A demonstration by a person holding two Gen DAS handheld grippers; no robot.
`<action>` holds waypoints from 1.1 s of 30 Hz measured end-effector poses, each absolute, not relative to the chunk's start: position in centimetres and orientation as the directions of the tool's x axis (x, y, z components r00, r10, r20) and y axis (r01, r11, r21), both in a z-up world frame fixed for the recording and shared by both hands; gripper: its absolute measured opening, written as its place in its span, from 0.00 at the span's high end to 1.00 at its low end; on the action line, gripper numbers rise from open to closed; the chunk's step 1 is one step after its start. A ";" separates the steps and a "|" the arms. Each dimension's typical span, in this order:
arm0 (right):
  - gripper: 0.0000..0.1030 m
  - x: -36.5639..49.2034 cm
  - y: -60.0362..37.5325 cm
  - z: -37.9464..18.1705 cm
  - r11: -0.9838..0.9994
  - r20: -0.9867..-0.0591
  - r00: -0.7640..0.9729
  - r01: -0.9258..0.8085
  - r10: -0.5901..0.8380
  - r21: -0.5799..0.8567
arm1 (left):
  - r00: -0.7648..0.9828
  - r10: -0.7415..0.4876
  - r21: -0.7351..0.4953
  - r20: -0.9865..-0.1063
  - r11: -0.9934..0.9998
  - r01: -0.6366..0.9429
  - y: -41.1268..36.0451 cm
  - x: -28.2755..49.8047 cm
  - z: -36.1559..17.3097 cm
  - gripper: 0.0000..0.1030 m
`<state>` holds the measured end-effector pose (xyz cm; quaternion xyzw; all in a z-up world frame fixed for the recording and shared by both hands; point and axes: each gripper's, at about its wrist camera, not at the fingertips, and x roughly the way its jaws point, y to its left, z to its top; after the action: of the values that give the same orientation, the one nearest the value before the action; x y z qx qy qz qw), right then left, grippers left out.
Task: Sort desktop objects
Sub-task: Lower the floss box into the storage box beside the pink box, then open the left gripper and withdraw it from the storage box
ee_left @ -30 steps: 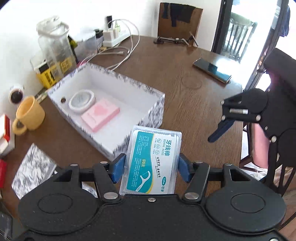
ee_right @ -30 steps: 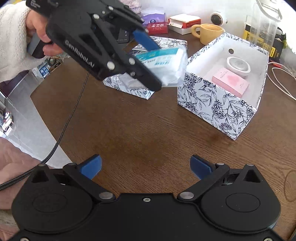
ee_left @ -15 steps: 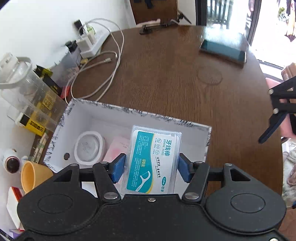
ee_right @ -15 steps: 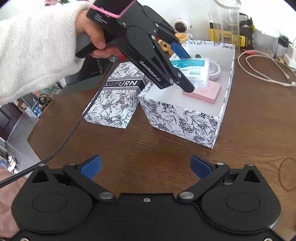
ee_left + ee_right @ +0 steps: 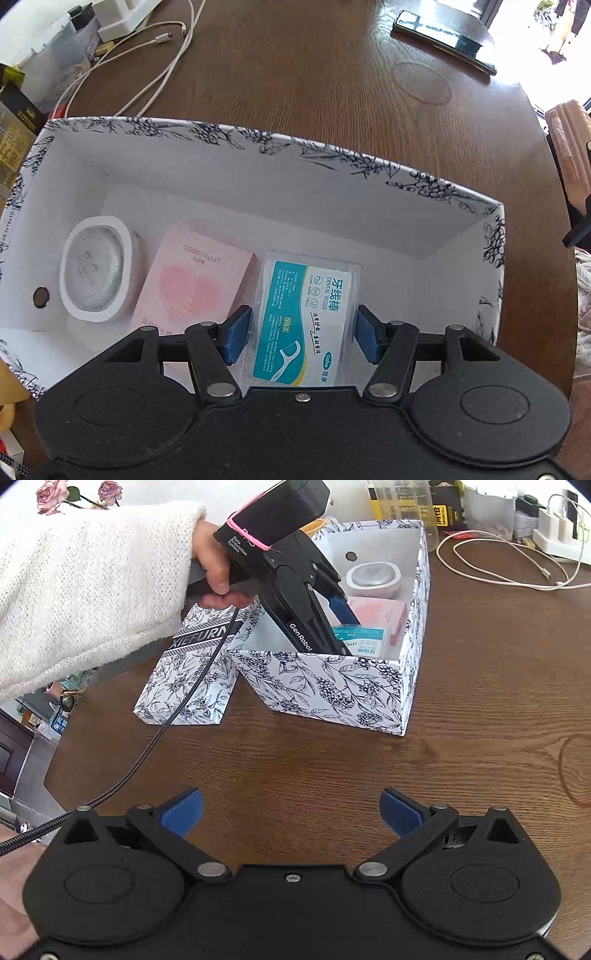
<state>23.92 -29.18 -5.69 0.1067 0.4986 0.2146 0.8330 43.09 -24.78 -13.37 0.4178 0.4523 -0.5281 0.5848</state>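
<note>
A clear dental floss case (image 5: 306, 317) with a teal label lies on the floor of the flower-patterned open box (image 5: 332, 155), beside a pink heart box (image 5: 192, 280) and a round white tin (image 5: 96, 269). My left gripper (image 5: 303, 332) reaches down into the box, jaws slightly apart, with a thin gap on each side of the case. In the right wrist view the left gripper (image 5: 345, 631), held by a hand in a white sleeve, leans into the patterned box (image 5: 332, 690) over the floss case (image 5: 364, 640). My right gripper (image 5: 291, 812) hangs open over bare table in front of the box.
The box's patterned lid (image 5: 192, 679) lies against its left side. White charging cables (image 5: 498, 565) and a power strip sit behind the box, with bottles and cartons at the wall. A phone (image 5: 443, 40) lies far across the brown wooden table.
The left gripper carried the floss case over the box rim and down to its floor. Its jaws have parted a little, and the case now looks free of the pads. The right gripper stayed open.
</note>
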 end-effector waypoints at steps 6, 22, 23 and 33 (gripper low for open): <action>0.00 23.9 -29.7 -5.9 0.893 -0.797 0.402 -0.232 0.450 0.386 | -0.008 -0.217 -0.025 -0.976 0.077 0.997 -24.6 42.8 -14.0 0.43; 0.00 23.6 -29.6 -6.2 0.887 -0.798 0.390 -0.233 0.460 0.398 | 0.031 -0.176 0.017 -0.984 0.082 0.996 -24.8 42.4 -14.1 0.40; 0.00 23.5 -29.6 -6.2 0.888 -0.798 0.389 -0.233 0.459 0.397 | 0.037 -0.173 0.022 -0.984 0.086 0.996 -24.8 42.4 -14.0 0.40; 0.00 22.6 -28.8 -5.2 0.892 -0.798 0.400 -0.250 0.450 0.377 | 0.189 -0.250 0.127 -0.949 0.246 0.961 -22.6 41.4 -8.4 0.20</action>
<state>22.64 -28.76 -5.19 0.0989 0.5055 0.2106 0.8308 41.43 -22.59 -8.41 0.4049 0.4387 -0.4613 0.6563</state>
